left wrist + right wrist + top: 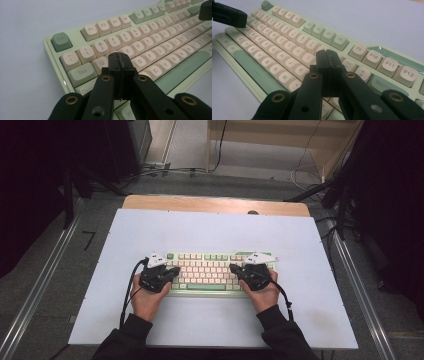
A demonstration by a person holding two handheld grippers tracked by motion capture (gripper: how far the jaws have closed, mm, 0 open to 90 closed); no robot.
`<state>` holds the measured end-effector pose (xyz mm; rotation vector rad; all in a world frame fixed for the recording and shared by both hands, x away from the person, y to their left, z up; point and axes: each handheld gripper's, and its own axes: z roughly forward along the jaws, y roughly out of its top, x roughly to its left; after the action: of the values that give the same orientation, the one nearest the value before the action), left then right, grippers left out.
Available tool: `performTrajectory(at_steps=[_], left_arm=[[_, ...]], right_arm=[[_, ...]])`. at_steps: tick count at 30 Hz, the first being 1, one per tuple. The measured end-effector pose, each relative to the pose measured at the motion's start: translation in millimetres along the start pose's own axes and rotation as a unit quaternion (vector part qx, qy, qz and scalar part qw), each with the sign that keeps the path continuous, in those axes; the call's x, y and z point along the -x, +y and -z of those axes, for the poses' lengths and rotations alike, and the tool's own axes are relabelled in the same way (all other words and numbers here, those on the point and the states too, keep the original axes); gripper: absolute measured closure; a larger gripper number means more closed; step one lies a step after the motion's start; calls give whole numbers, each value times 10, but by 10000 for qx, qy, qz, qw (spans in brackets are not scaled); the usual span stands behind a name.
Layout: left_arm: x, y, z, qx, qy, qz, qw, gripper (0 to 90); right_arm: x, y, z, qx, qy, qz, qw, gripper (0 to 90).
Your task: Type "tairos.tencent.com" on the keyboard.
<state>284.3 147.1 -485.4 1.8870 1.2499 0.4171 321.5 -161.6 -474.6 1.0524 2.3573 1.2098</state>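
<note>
Resting on: white table (300, 250), where the keyboard (207, 270) lies near the person's edge
Left gripper (176, 270): jaws closed together on nothing, tips over the keys (130, 50) at the keyboard's left end
Right gripper (233, 268): jaws pressed together, empty, over the right-hand keys

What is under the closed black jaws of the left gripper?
The left gripper, shut, is above the pale green keyboard with cream keys, near W, A and S. Those keys are largely covered; contact cannot be judged.
</note>
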Motion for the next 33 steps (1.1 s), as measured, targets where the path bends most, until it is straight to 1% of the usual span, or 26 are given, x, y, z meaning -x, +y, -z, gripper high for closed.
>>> performTrajectory(at_steps=[6, 22, 29, 33], left_arm=[[-8, -14, -36, -51, 2, 9, 10000, 900], [3, -18, -49, -51, -11, 2, 10000, 900], [2, -21, -62, -158, -13, 34, 9999, 900], [12, -22, -45, -10, -96, 47, 9999, 900]], right_arm=[[-9, 1, -1, -1, 4, 21, 10000, 876], [-4, 7, 15, 24, -15, 3, 10000, 876], [-10, 2, 4, -6, 12, 3, 10000, 876], [-18, 1, -5, 0, 23, 15, 10000, 876]])
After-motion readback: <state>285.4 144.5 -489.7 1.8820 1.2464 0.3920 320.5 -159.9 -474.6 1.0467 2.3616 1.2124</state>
